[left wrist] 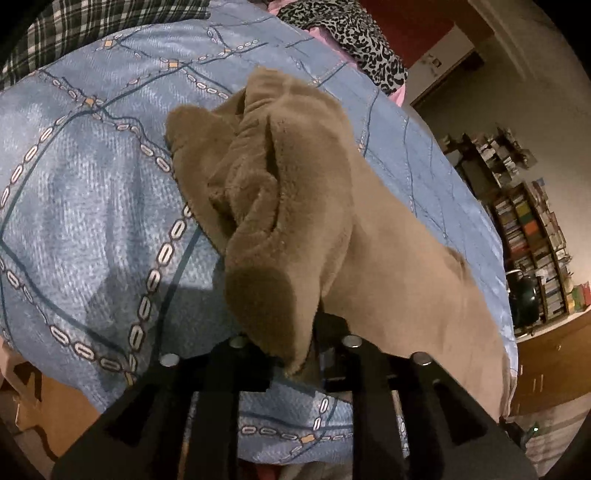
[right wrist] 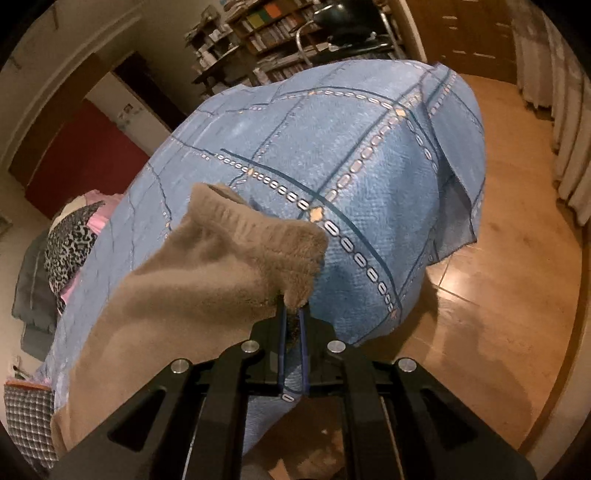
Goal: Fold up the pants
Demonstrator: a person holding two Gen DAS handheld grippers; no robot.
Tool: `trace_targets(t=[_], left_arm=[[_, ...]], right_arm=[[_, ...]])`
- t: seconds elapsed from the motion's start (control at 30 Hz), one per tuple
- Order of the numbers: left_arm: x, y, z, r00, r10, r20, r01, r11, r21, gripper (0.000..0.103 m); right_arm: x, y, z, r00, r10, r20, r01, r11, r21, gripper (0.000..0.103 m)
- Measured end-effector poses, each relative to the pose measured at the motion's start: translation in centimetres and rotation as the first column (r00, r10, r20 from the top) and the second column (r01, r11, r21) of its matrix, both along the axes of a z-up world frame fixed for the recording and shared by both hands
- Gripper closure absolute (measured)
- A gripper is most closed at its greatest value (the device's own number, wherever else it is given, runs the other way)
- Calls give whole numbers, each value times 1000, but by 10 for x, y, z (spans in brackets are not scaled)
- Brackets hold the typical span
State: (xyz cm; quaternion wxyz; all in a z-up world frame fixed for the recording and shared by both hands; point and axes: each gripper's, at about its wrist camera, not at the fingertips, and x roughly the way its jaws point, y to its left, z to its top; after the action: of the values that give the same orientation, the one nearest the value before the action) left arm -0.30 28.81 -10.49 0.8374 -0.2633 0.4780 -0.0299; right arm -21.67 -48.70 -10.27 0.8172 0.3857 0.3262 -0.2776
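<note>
Tan fleece pants (left wrist: 314,206) lie bunched on a blue patterned bed cover (left wrist: 92,206). My left gripper (left wrist: 295,350) is shut on a thick fold of the pants, and the cloth hides its fingertips. In the right wrist view the ribbed edge of the pants (right wrist: 236,251) is lifted off the bed cover (right wrist: 369,155). My right gripper (right wrist: 293,314) is shut on a corner of that edge, pinched between its blue pads (right wrist: 282,332).
A leopard-print cloth (left wrist: 354,40) and a plaid cloth (left wrist: 85,29) lie at the far end of the bed. Bookshelves (left wrist: 528,236) stand past the bed. Wooden floor (right wrist: 498,295) lies beside the bed, with a chair (right wrist: 343,26) beyond.
</note>
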Motion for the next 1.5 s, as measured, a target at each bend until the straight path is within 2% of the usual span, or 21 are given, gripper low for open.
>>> trace_targets(t=[0.03, 0.07, 0.1, 0.13, 0.23, 0.33, 0.4, 0.5, 0.57, 0.67, 0.77, 0.9, 1.03, 1.13, 1.2, 1.23, 1.33, 1.5], left_arm=[[1, -1, 3, 1000, -4, 2, 4, 1000, 22, 78], [1, -4, 7, 1000, -10, 1, 10, 997, 70, 73], [0, -6, 12, 1000, -11, -1, 11, 991, 137, 59], [-1, -8, 16, 1000, -11, 1, 11, 981, 192, 53], [-7, -8, 29, 1000, -20, 13, 16, 964, 267, 49], [-13, -1, 41, 999, -1, 36, -10, 957, 290, 48], [-19, 6, 48, 998, 22, 52, -36, 955, 293, 48], [-21, 12, 56, 996, 61, 68, -79, 948, 310, 48], [-23, 13, 59, 994, 81, 75, -102, 933, 345, 48], [-19, 10, 63, 993, 85, 77, -107, 922, 372, 48], [-13, 9, 62, 994, 79, 69, -99, 925, 368, 47], [-5, 15, 56, 993, 100, 60, -114, 942, 315, 47], [1, 28, 50, 987, 145, 64, -157, 953, 258, 45], [5, 34, 45, 987, 148, 68, -158, 972, 174, 44], [8, 33, 37, 990, 131, 43, -135, 986, 97, 44], [9, 32, 33, 993, 111, 38, -112, 993, 41, 44], [9, 23, 26, 998, 62, 29, -60, 997, -47, 45], [9, 8, 17, 1000, -9, 21, 13, 979, -201, 44]], right_arm=[[0, 1, 7, 1000, -12, -25, 11, 999, -47, 83], [-1, 3, 15, 998, -36, -51, 29, 993, -117, 69], [-2, 6, 21, 997, -51, -63, 40, 986, -164, 66], [-2, 8, 27, 995, -61, -73, 45, 978, -204, 66], [3, 12, 47, 996, -66, -64, 44, 956, -291, 66], [22, 13, 59, 1000, -6, -30, -4, 950, -312, 66], [42, 13, 60, 999, 45, -17, -48, 950, -308, 58], [79, 14, 51, 992, 116, -53, -127, 937, -326, 55], [100, 12, 40, 986, 138, -91, -160, 930, -332, 56], [126, 4, 17, 976, 116, -182, -176, 918, -356, 56], [134, -6, 4, 977, 105, -186, -164, 927, -336, 56], [140, -2, -2, 974, 99, -206, -170, 914, -367, 55], [139, -2, -2, 972, 99, -215, -173, 918, -358, 55], [138, 3, 7, 970, 79, -228, -162, 915, -369, 55], [137, 11, 18, 972, 58, -230, -148, 904, -400, 55], [136, 17, 24, 973, 44, -225, -139, 894, -426, 55], [137, 40, 48, 978, 18, -208, -124, 851, -509, 55], [157, 90, 90, 983, 86, -161, -168, 770, -616, 54]])
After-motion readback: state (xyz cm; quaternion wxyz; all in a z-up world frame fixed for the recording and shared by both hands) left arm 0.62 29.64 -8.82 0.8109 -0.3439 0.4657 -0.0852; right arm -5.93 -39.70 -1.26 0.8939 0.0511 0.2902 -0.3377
